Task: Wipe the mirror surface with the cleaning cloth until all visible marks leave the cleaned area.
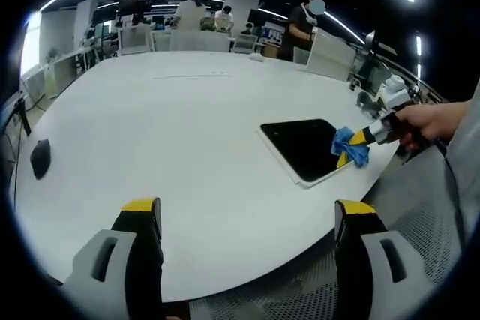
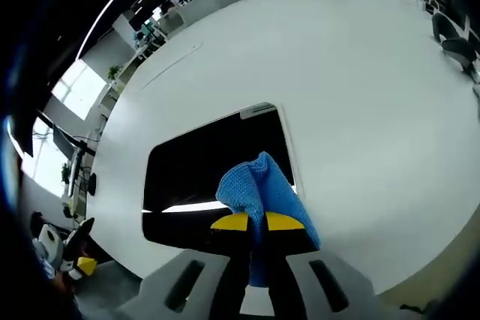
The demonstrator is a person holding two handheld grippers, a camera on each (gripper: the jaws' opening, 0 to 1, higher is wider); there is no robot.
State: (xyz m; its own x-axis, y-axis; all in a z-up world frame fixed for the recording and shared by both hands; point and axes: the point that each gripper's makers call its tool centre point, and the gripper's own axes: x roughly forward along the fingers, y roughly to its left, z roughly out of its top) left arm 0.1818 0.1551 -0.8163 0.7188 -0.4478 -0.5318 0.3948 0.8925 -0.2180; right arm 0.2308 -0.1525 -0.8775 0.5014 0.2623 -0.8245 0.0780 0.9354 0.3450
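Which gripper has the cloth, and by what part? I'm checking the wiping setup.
The right gripper pinches the blue cloth by its bunched lower part; the left gripper holds nothing.

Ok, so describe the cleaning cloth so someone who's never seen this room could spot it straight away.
Start at the big white table and find the dark mirror lying flat near its edge. The cleaning cloth is the bunched blue textured fabric pinched between the yellow-tipped jaws of the right gripper, over the mirror. It is the one bright blue, soft thing there.
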